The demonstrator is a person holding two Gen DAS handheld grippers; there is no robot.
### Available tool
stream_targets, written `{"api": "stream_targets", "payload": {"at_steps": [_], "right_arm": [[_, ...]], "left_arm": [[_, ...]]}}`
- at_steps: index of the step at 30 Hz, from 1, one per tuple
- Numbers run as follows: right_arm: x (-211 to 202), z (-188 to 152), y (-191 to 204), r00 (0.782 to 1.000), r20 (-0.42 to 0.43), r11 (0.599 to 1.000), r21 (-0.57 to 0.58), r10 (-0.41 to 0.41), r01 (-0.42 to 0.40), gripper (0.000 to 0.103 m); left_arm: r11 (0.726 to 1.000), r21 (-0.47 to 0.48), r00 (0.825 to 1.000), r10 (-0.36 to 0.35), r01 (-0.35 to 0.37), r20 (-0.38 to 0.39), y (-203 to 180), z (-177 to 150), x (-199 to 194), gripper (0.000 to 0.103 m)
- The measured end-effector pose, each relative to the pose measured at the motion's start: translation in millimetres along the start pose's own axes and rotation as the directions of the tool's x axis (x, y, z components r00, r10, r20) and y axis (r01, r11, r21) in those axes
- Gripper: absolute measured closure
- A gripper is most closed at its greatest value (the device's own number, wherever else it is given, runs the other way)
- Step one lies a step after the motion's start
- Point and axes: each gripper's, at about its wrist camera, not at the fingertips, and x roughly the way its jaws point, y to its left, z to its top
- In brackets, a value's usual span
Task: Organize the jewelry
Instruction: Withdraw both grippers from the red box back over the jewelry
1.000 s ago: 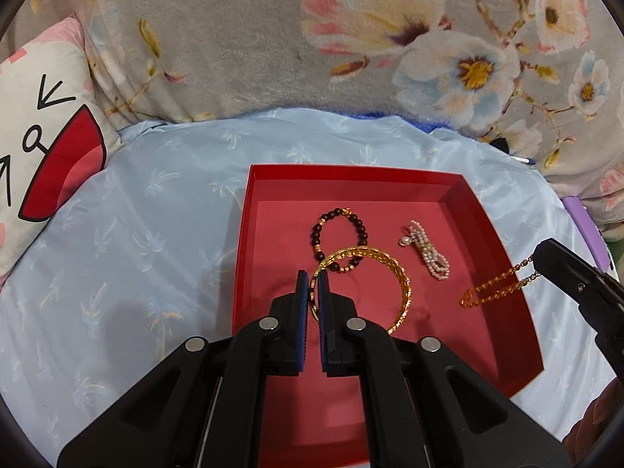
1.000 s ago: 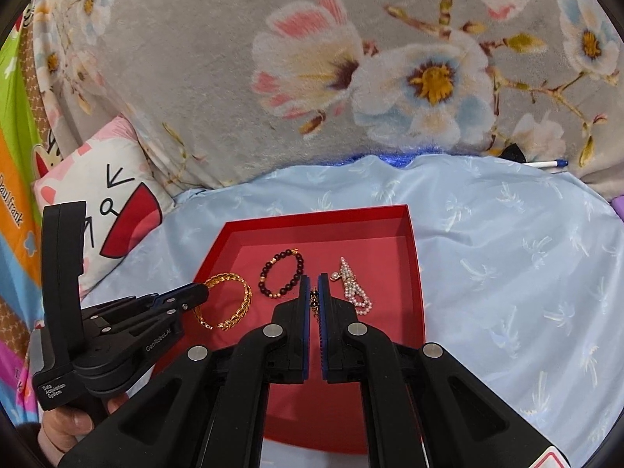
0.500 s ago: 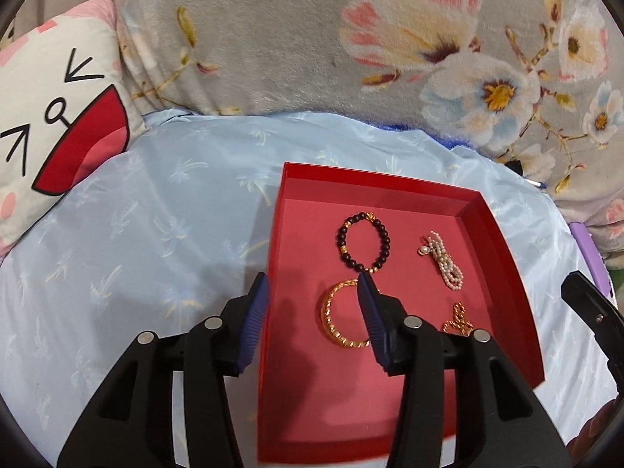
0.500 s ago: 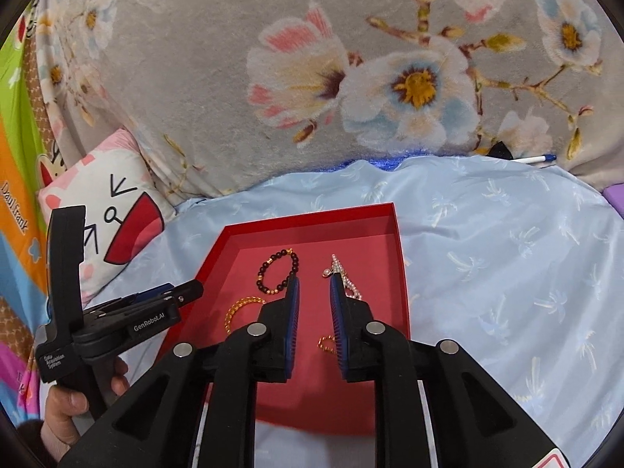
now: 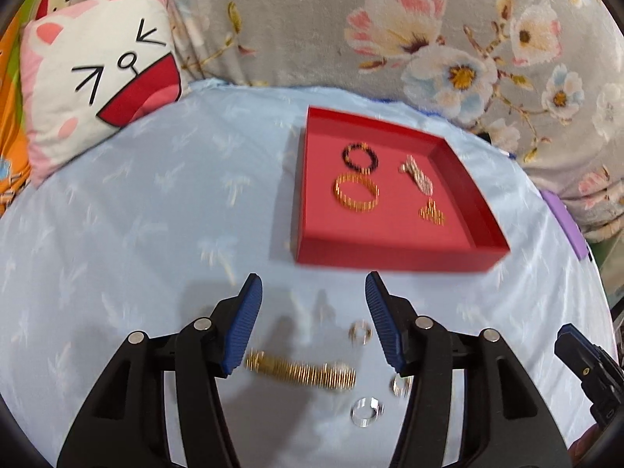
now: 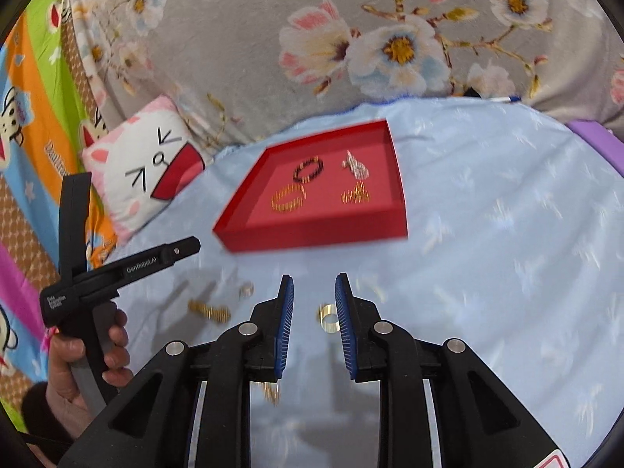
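Observation:
The red tray (image 5: 397,257) lies on the pale blue cloth and holds a dark bead bracelet (image 5: 359,156), a gold bangle (image 5: 357,194), a pearl piece (image 5: 418,175) and a small gold chain (image 5: 432,212). My left gripper (image 5: 313,284) hangs in front of the tray, its jaws opening with nothing between them. Below it lie a gold chain bracelet (image 5: 300,372) and a few loose rings (image 5: 360,331). My right gripper (image 6: 314,284) is also opening, and a gold ring (image 6: 328,318) lies on the cloth between its fingers, not pressed.
A cat-face pillow (image 5: 97,74) rests at the back left against a grey floral blanket (image 5: 351,19). A purple object (image 6: 596,136) sits at the cloth's right edge. A hand (image 6: 97,355) holds the left gripper (image 6: 191,245) at the left of the right wrist view.
Both grippers opened, leaving the gold bangle and the small gold chain in the tray. Both then drew back to the near cloth, where the loose rings and chain bracelet came into view.

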Motion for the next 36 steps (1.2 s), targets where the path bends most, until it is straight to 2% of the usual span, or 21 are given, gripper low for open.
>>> {"api": "stream_targets", "payload": {"at_steps": [7, 11, 19, 29, 31, 36], "right_arm": [[-10, -56, 2, 0.995, -0.089, 0.999, -0.010, -0.043, 0.042, 0.076], [-4, -71, 10, 0.992, -0.124, 0.999, -0.025, -0.030, 0.027, 0.075], [31, -77, 34, 0.984, -0.179, 0.997, -0.069, 0.009, -0.022, 0.070], [59, -72, 49, 0.981, -0.192, 0.993, -0.116, -0.016, -0.007, 0.070], [61, -72, 52, 0.981, -0.189, 0.990, -0.141, -0.035, 0.008, 0.073], [62, -69, 47, 0.980, -0.182, 0.988, -0.145, -0.086, 0.059, 0.099]], "left_arm": [[0.999, 0.035, 0.999, 0.018, -0.017, -0.044, 1, -53, -15, 0.043], [0.999, 0.031, 0.998, 0.042, -0.041, -0.047, 5, -73, -22, 0.042], [0.998, 0.009, 0.997, 0.055, -0.054, -0.057, 17, -90, -30, 0.042], [0.998, -0.013, 0.996, 0.060, -0.061, -0.063, 30, -89, -28, 0.042], [0.998, -0.017, 0.997, 0.056, -0.057, -0.062, 32, -88, -27, 0.042], [0.999, -0.021, 0.997, 0.049, -0.050, -0.065, 33, -86, -25, 0.042]]}}
